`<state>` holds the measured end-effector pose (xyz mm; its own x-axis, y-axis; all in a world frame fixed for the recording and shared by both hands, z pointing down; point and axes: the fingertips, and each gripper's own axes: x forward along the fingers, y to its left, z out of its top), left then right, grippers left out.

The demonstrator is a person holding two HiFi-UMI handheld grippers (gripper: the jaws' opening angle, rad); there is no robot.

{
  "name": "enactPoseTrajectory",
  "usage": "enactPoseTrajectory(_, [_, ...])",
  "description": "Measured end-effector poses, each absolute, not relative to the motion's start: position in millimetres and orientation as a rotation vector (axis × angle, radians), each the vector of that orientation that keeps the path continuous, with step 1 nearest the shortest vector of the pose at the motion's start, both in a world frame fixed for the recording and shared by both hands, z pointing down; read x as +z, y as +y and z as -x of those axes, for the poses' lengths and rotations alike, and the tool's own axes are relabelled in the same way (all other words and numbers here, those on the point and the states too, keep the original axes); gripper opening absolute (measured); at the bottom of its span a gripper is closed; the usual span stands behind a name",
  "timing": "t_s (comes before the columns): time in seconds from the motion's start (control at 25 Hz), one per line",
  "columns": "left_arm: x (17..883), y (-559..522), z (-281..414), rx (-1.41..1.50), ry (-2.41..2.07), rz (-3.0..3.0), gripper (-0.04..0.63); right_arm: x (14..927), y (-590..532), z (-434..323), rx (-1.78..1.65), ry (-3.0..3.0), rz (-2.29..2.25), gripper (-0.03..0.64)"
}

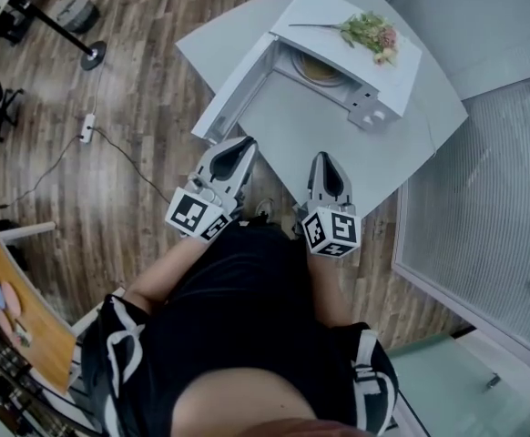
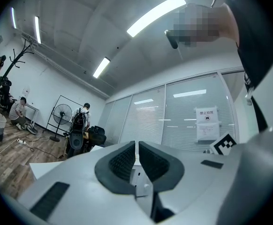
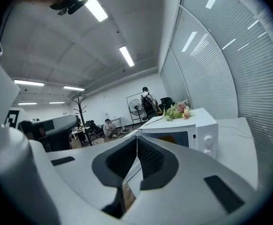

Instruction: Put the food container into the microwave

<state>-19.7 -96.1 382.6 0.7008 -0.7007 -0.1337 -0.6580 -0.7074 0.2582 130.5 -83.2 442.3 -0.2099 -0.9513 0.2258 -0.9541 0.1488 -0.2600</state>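
A white microwave [image 1: 338,25] stands at the far side of a white table [image 1: 338,144], its door [image 1: 233,94] swung open to the left. Inside it lies a round tan thing [image 1: 318,67]; I cannot tell if it is the food container or the turntable. My left gripper [image 1: 239,147] and right gripper [image 1: 326,163] hover side by side at the table's near edge, close to my body. Both are shut with nothing between the fingers. In the right gripper view the microwave [image 3: 193,125] is ahead of the shut gripper [image 3: 136,142]. The left gripper [image 2: 136,146] points up over the table.
A bunch of flowers [image 1: 371,33] lies on top of the microwave. Glass partitions [image 1: 484,198] run along the right. On the wooden floor to the left are a power strip [image 1: 86,127] with its cable and a stand base [image 1: 92,55]. People and a fan [image 2: 61,112] are far off.
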Motion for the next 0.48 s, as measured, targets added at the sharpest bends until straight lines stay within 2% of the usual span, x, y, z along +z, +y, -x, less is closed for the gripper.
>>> enactPoseTrajectory(0.48, [387, -92, 41, -0.351, -1.033, -2.726, 0.043, 435, -58, -106, 0.481, -2.319, -2.018, 0.025])
